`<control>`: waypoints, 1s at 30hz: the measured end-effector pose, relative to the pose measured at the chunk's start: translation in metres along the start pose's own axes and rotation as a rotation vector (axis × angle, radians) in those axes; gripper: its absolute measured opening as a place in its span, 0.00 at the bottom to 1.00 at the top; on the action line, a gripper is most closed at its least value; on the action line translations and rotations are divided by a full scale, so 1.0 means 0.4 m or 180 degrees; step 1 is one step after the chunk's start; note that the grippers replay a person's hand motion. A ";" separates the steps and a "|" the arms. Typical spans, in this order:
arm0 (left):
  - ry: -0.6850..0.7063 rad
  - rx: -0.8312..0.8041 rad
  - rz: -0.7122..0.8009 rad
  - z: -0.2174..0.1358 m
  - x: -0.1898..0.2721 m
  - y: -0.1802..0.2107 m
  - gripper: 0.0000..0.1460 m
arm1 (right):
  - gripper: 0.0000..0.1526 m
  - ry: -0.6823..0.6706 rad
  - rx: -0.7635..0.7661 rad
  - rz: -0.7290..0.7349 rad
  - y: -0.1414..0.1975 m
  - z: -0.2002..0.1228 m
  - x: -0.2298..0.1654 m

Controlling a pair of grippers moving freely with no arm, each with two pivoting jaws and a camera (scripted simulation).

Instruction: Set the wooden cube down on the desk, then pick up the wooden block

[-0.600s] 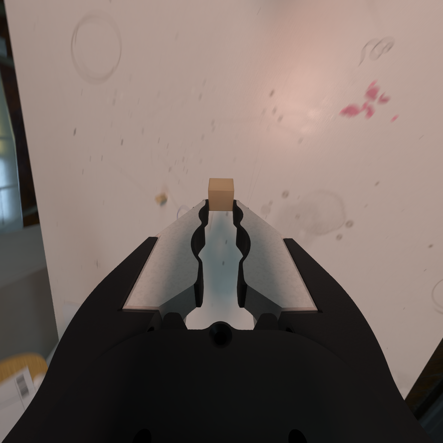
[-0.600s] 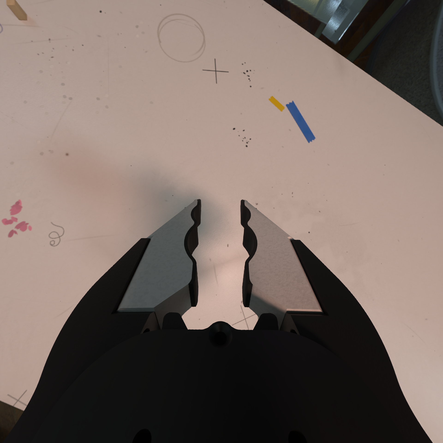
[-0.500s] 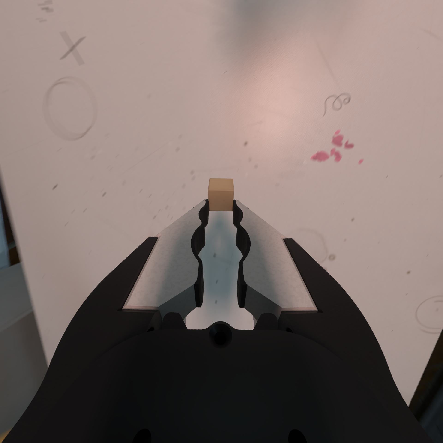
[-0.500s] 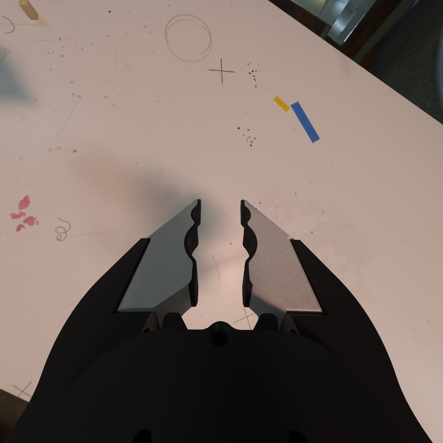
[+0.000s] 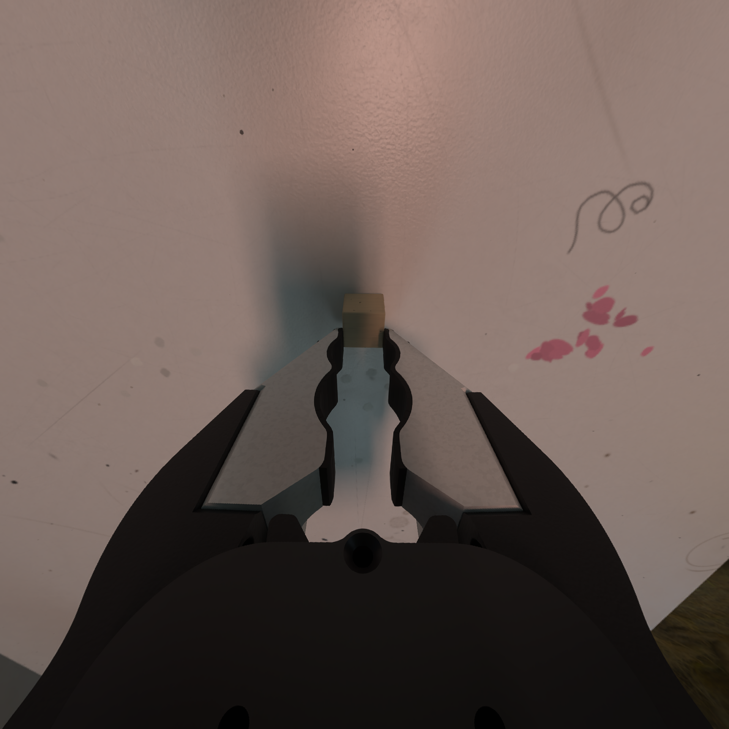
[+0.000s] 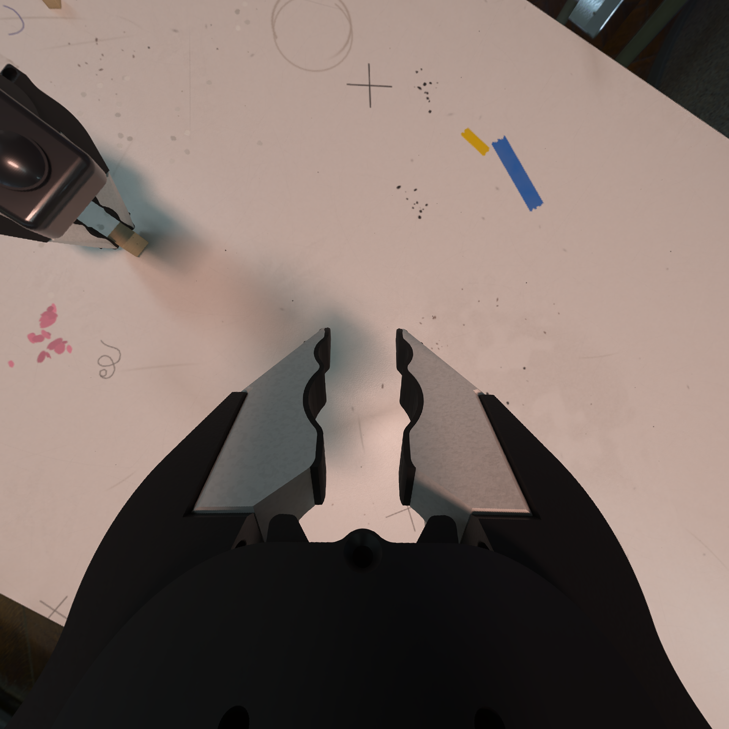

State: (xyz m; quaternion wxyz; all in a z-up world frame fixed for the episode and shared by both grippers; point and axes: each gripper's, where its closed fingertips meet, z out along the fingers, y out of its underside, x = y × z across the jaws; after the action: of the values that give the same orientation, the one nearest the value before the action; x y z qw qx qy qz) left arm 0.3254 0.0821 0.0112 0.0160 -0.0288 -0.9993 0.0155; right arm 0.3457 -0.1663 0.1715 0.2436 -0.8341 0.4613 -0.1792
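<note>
My left gripper (image 5: pixel 363 334) is shut on a small tan wooden cube (image 5: pixel 363 317), held at the fingertips low over the white desk (image 5: pixel 157 197), with its dark shadow right under it. The right wrist view shows the left gripper (image 6: pixel 118 236) at the upper left, with the cube (image 6: pixel 135 244) at or just above the desk surface; I cannot tell if it touches. My right gripper (image 6: pixel 363 331) is open and empty over the desk's middle. The wooden block (image 6: pixel 53 3) shows only as a tan end at the top left edge.
A blue tape strip (image 6: pixel 516 173) and a short yellow one (image 6: pixel 474 141) lie flat at the far right. Pink stains (image 6: pixel 49 335) and pencil marks are on the desk. The desk edge (image 6: pixel 631 67) runs diagonally at the upper right; the floor (image 5: pixel 690 651) shows at lower right.
My left gripper has moved down close to the desk with the cube still held, and it has come into the right wrist view. The right gripper has shifted only slightly.
</note>
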 end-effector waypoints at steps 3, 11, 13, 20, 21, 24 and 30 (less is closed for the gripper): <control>-0.0015 0.0060 -0.0070 -0.013 -0.009 -0.005 0.13 | 0.22 -0.0030 0.0009 0.0003 0.002 -0.001 -0.001; -0.0572 0.1202 -0.0939 -0.348 -0.156 0.134 0.23 | 0.22 -0.0041 0.0168 0.0089 0.003 -0.031 0.009; -0.0843 0.1256 -0.1316 -0.402 -0.228 0.237 0.24 | 0.22 -0.0048 0.0207 0.0092 -0.001 -0.038 0.005; -0.0416 0.0890 -0.2274 -0.245 -0.348 0.472 0.21 | 0.22 0.0022 0.0114 0.0034 0.001 -0.031 -0.005; -0.0349 0.0823 -0.2331 -0.210 -0.355 0.484 0.20 | 0.22 0.0025 0.0092 0.0037 0.002 -0.027 -0.005; -0.0284 0.0641 -0.2369 -0.128 -0.376 0.503 0.21 | 0.22 0.0035 0.0023 0.0047 0.006 -0.015 -0.002; -0.0340 0.0411 -0.2283 -0.063 -0.393 0.508 0.21 | 0.22 0.0059 -0.0073 0.0061 0.016 -0.001 0.004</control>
State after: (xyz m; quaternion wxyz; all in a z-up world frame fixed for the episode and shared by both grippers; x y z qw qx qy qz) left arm 0.4949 0.2766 0.0249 -0.0300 0.3253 -0.9423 0.0733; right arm 0.3420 -0.1707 0.1685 0.2314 -0.8307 0.4736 -0.1793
